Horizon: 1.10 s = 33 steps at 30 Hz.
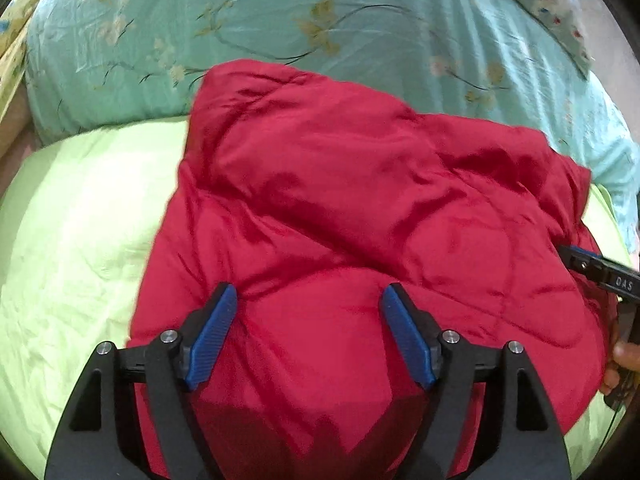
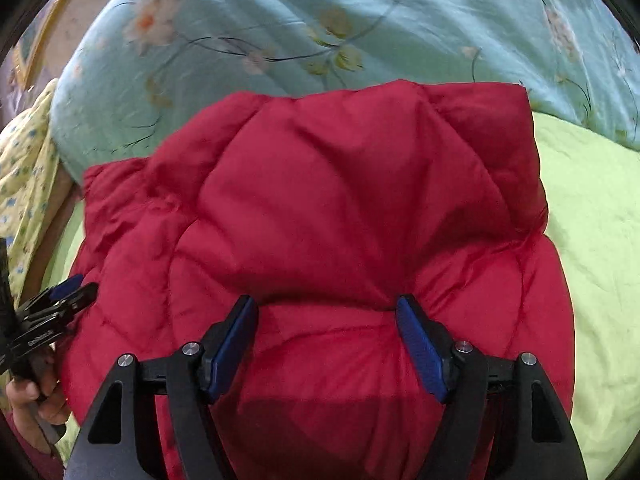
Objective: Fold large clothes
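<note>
Both cameras sit just behind their own spread fingers, looking down and forward, close over the red quilted jacket (image 1: pixel 360 208) on the green sheet (image 1: pixel 76 232). The left view looks from the jacket's left side, the right view from its right; each catches the other gripper at its edge. Both share the jacket and the teal floral quilt (image 2: pixel 280 20) beyond.

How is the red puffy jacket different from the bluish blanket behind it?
The red jacket is plain, quilted into puffy panels; the blue blanket carries a flower print and looks smoother. The jacket lies folded on the green sheet; the blanket is heaped behind it. Both are soft, padded fabric.
</note>
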Motion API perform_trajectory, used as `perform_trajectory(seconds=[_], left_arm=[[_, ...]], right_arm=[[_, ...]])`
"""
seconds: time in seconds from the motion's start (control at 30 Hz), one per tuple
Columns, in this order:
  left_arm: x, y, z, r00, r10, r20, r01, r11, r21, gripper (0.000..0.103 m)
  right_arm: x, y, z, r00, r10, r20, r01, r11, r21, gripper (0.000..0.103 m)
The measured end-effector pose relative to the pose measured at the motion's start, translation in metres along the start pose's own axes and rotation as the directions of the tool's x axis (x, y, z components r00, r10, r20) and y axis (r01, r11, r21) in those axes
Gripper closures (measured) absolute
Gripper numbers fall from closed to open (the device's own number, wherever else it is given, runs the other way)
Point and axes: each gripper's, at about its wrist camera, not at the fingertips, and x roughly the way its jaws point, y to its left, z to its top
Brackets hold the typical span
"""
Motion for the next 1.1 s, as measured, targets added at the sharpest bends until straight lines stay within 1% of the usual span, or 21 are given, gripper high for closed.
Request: perform_trajectory(seconds=[0.07,0.2,0.33,0.47,0.53,0.6,0.67,0.83,0.93,0.97,1.1], left_arm=[[0.007,0.011,0.005,1.0,-0.006,-0.018,0.005,0.999,-0.042,0.026],[0.017,0.023,0.009,0.999,-0.025,-0.039,0.021,0.996,-0.089,0.023],[0.017,0.021,0.007,0.999,-0.011,-0.036,0.008,0.997,-0.08,0.023],[0.015,0.024,0.006,0.999,-0.029,-0.026,0.027,0.996,-0.085,0.023],[0.016,0.025,0.006,0.999,-0.028,-0.03,0.025,0.996,-0.082,0.023],[0.014,0.026,0.008,0.999,-0.029,-0.031,0.026,0.996,-0.079,0.023],[0.007,0.029,0.009,0.999,-0.045,-0.025,0.043,0.996,-0.082,0.023],[-0.02,0.046,0.003,0.994,-0.109,0.024,0.112,0.984,-0.137,0.023],[-0.035,0.058,-0.002,0.992,-0.112,0.051,0.118,0.982,-0.15,0.023],[-0.037,0.063,-0.004,0.992,-0.113,0.053,0.12,0.98,-0.158,0.021],[-0.037,0.081,-0.011,0.992,-0.116,0.041,0.122,0.972,-0.202,0.021]], right_arm=[[0.007,-0.005,0.004,1.0,0.012,-0.014,-0.012,1.0,0.023,0.029],[0.012,-0.005,0.003,1.0,0.018,-0.011,-0.018,0.999,0.032,0.029],[0.012,-0.007,0.001,1.0,0.023,0.001,-0.023,0.999,0.035,0.028],[0.011,-0.007,-0.001,1.0,0.024,0.005,-0.024,0.999,0.035,0.028],[0.01,-0.007,0.0,1.0,0.025,0.009,-0.025,0.999,0.04,0.028],[0.003,-0.007,-0.001,0.999,0.03,0.02,-0.03,0.999,0.041,0.029],[-0.01,-0.009,-0.003,0.999,0.041,0.033,-0.042,0.998,0.052,0.029],[-0.05,-0.02,-0.012,0.995,0.049,0.081,-0.055,0.996,0.072,0.029],[-0.067,-0.036,-0.018,0.994,0.041,0.1,-0.05,0.995,0.091,0.028],[-0.072,-0.044,-0.021,0.994,0.037,0.1,-0.048,0.993,0.106,0.026],[-0.083,-0.065,-0.029,0.994,0.029,0.107,-0.044,0.988,0.148,0.026]])
